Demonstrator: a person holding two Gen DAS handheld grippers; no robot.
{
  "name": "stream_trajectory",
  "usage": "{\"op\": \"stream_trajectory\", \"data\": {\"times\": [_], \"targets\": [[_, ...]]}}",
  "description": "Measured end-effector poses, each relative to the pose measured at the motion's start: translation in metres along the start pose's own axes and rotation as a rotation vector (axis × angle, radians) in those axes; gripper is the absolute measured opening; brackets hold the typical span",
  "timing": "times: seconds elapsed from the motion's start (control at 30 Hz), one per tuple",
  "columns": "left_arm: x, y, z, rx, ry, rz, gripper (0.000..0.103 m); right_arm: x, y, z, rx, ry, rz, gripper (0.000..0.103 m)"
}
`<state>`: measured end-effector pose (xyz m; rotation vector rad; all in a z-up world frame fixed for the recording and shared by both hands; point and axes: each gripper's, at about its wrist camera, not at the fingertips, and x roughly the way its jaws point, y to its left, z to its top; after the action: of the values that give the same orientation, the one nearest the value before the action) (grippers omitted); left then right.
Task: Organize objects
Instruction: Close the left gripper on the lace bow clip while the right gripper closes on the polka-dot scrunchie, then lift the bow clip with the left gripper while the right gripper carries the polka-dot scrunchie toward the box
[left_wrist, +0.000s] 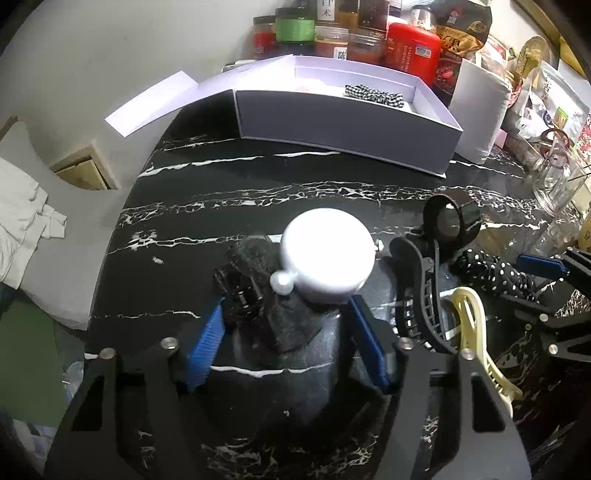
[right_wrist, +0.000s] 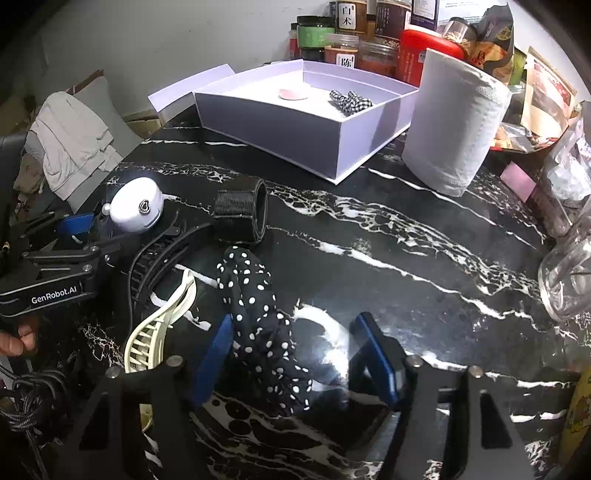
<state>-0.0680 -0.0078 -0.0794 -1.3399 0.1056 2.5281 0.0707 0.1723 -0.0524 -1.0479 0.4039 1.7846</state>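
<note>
Low in the right wrist view, the right gripper (right_wrist: 291, 354) has its jaws spread around the polka-dot scrunchie (right_wrist: 258, 325), not yet closed on it. At the bottom of the left wrist view, the left gripper (left_wrist: 288, 339) stands open just before the white compact (left_wrist: 327, 254). Mid-frame on the bench (right_wrist: 406, 258) lie a cream hair claw (right_wrist: 159, 325) and black band (right_wrist: 242, 214). Farther up, the white box (right_wrist: 295, 125) holds only a checkered scrunchie (right_wrist: 349, 99) and pink pad (right_wrist: 293, 94); most sorting seems left.
</note>
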Motion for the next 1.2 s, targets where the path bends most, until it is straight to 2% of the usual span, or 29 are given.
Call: {"op": "stream_trajectory", "data": {"times": [0.13,0.23,0.33,0.6,1.2], "targets": [[-0.002,-0.001,0.0,-0.006,-0.003,-0.014,0.042,-0.003,-0.002,0.0,0.013,-0.007,0.027,0.05],[-0.003,-0.001,0.0,-0.007,-0.003,-0.015,0.034,-0.004,-0.001,-0.001,0.008,-0.012,0.033,0.032],[-0.005,-0.002,-0.002,-0.005,-0.002,-0.021,0.024,-0.006,0.001,-0.004,0.002,-0.013,0.039,0.027],[-0.014,-0.006,-0.013,-0.007,0.009,-0.081,0.023,-0.013,0.005,-0.013,-0.003,-0.018,0.047,0.025],[-0.06,-0.03,-0.035,0.015,-0.056,-0.123,0.023,-0.052,0.011,-0.042,-0.046,-0.094,0.064,0.023]]}}
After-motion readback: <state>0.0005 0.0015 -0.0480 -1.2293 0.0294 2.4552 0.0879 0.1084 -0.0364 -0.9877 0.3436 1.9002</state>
